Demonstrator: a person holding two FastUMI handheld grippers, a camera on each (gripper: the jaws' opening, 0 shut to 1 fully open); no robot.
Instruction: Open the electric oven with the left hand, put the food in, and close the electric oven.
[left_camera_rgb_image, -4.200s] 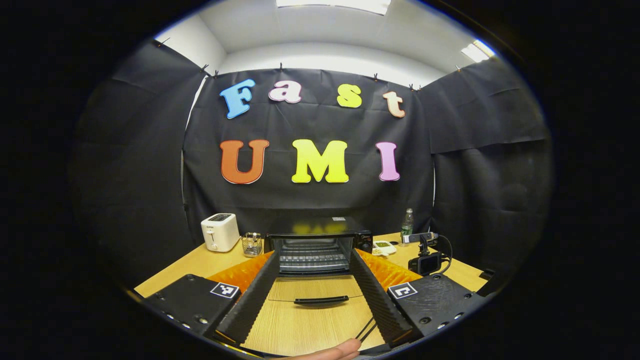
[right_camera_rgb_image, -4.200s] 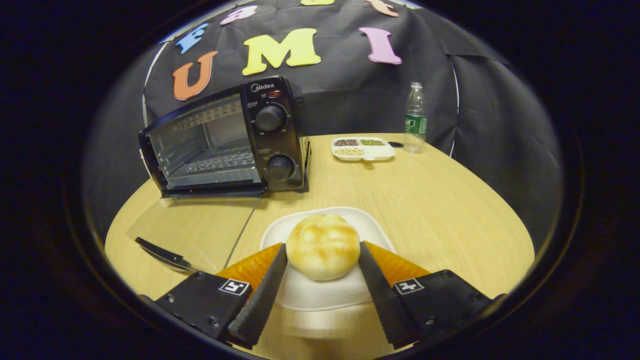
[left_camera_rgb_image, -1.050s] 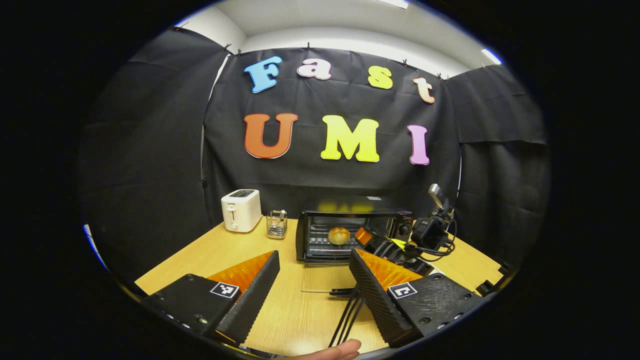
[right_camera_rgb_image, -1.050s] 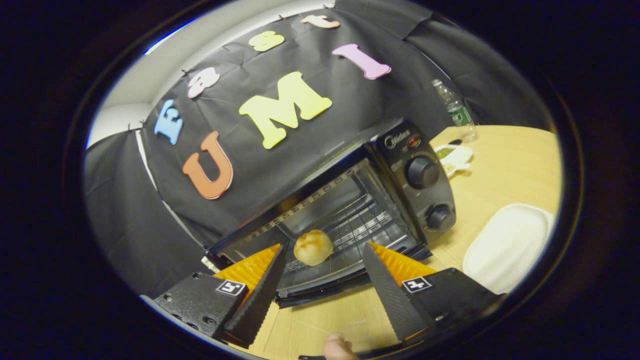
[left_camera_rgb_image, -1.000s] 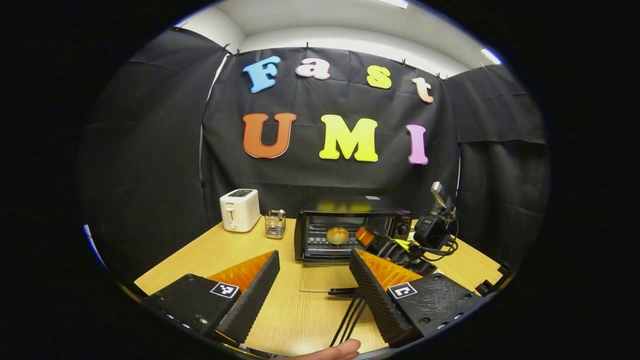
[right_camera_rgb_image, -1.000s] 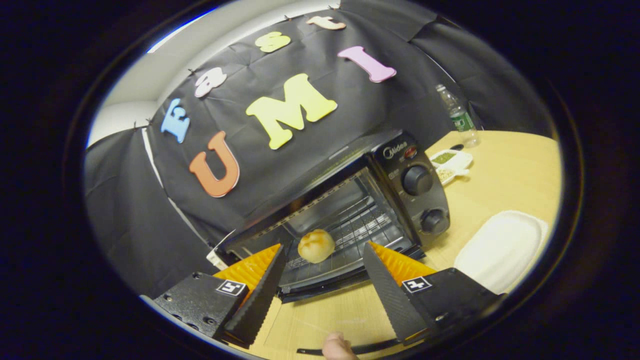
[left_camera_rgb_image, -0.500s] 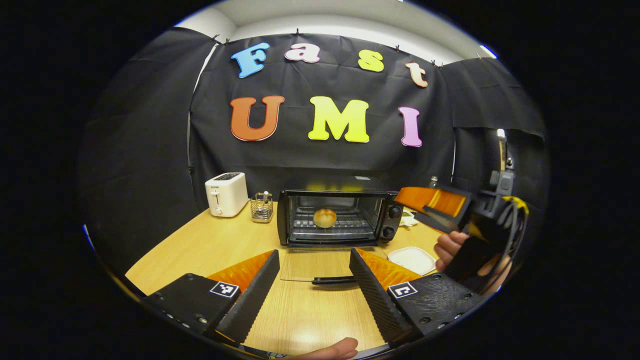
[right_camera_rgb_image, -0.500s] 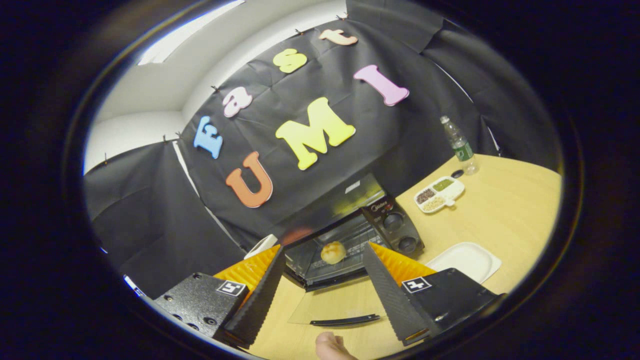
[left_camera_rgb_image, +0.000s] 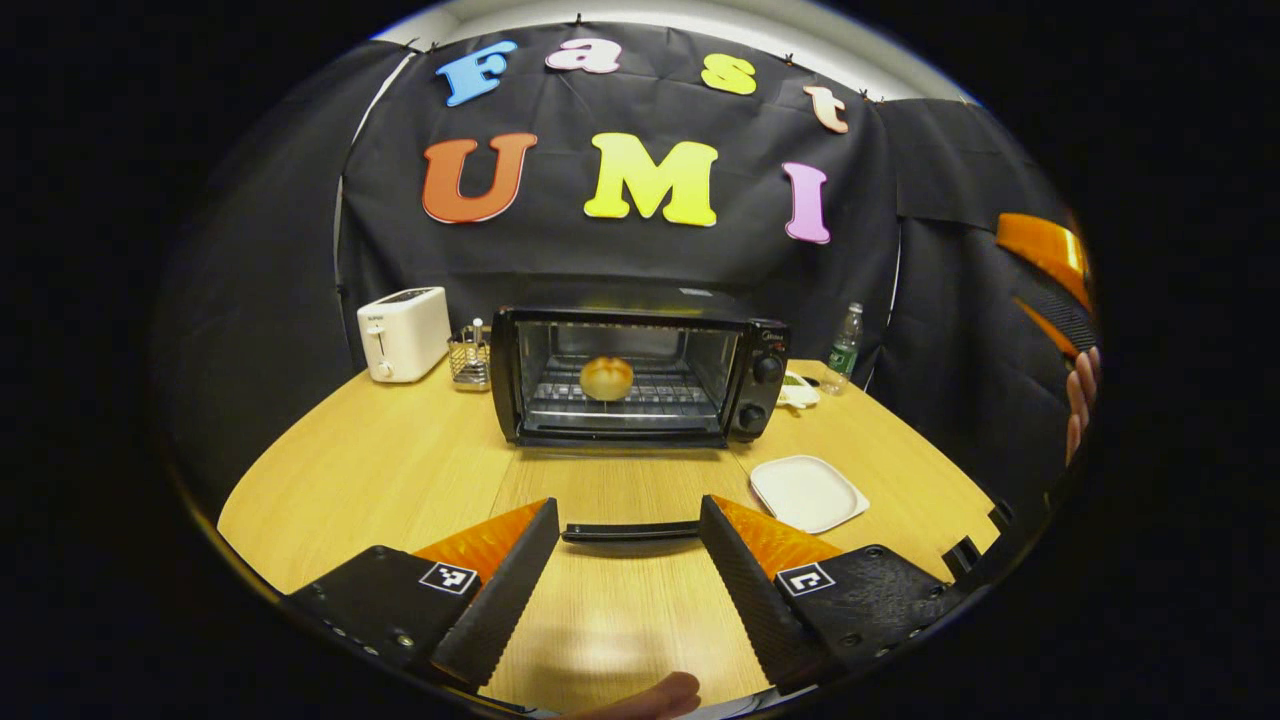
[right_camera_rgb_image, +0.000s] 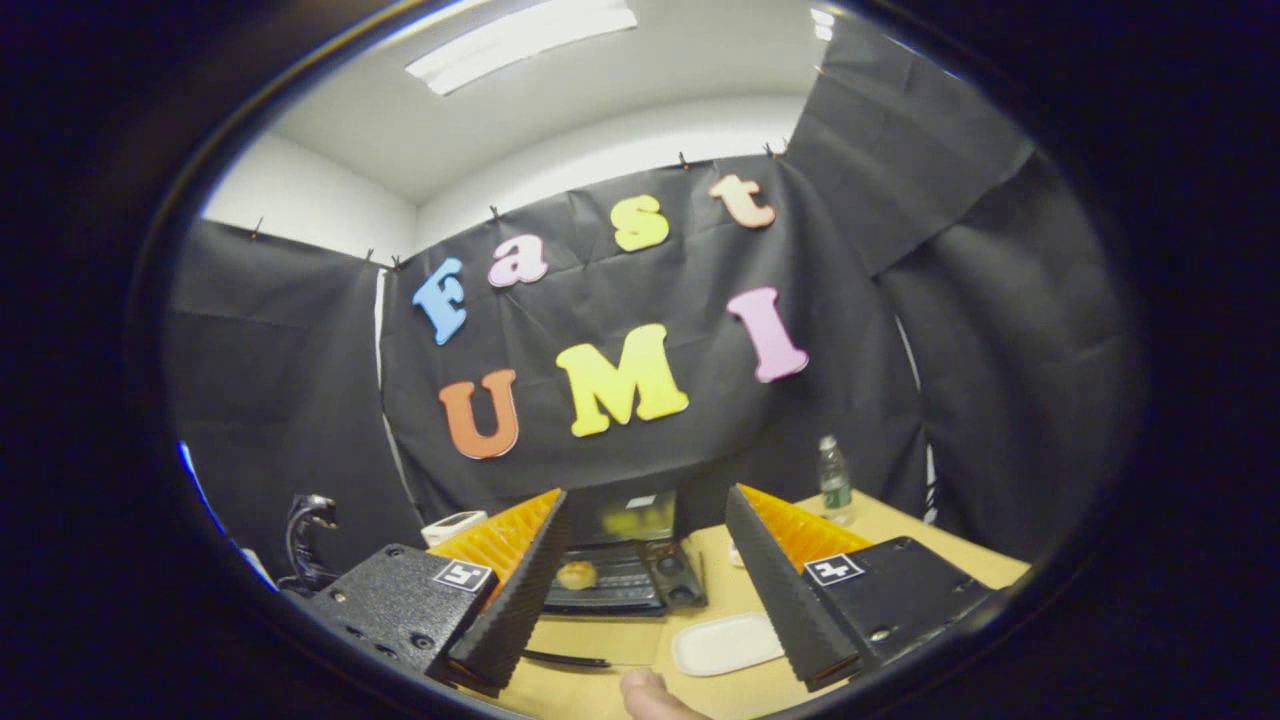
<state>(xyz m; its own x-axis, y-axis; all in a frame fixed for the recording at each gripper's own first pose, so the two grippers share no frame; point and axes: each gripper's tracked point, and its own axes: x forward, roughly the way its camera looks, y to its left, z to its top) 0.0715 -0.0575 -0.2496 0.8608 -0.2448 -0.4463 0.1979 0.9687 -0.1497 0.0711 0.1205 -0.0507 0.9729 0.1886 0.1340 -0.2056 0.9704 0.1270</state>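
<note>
The black electric oven (left_camera_rgb_image: 640, 375) stands at the table's far middle with its glass door folded down flat; the door's black handle (left_camera_rgb_image: 630, 532) lies just beyond my left fingertips. A golden bun (left_camera_rgb_image: 606, 378) sits on the oven's wire rack. My left gripper (left_camera_rgb_image: 628, 503) is open with nothing between its fingers, low over the table in front of the door. My right gripper (right_camera_rgb_image: 648, 494) is open and holds nothing, raised high and well back from the oven (right_camera_rgb_image: 620, 560), where the bun (right_camera_rgb_image: 577, 575) shows small. From the left gripper view the right gripper (left_camera_rgb_image: 1045, 255) hangs at the far right, held by a hand (left_camera_rgb_image: 1078, 400).
A white plate (left_camera_rgb_image: 808, 493) with nothing on it lies right of the door. A white toaster (left_camera_rgb_image: 403, 333) and a wire holder (left_camera_rgb_image: 462, 358) stand left of the oven. A bottle (left_camera_rgb_image: 845, 350) and a small dish (left_camera_rgb_image: 798, 392) are behind the oven's right side.
The right gripper let go of the bun on the rack, then pulled back out of the oven and rose up to the right. The left gripper tilted down toward the door handle.
</note>
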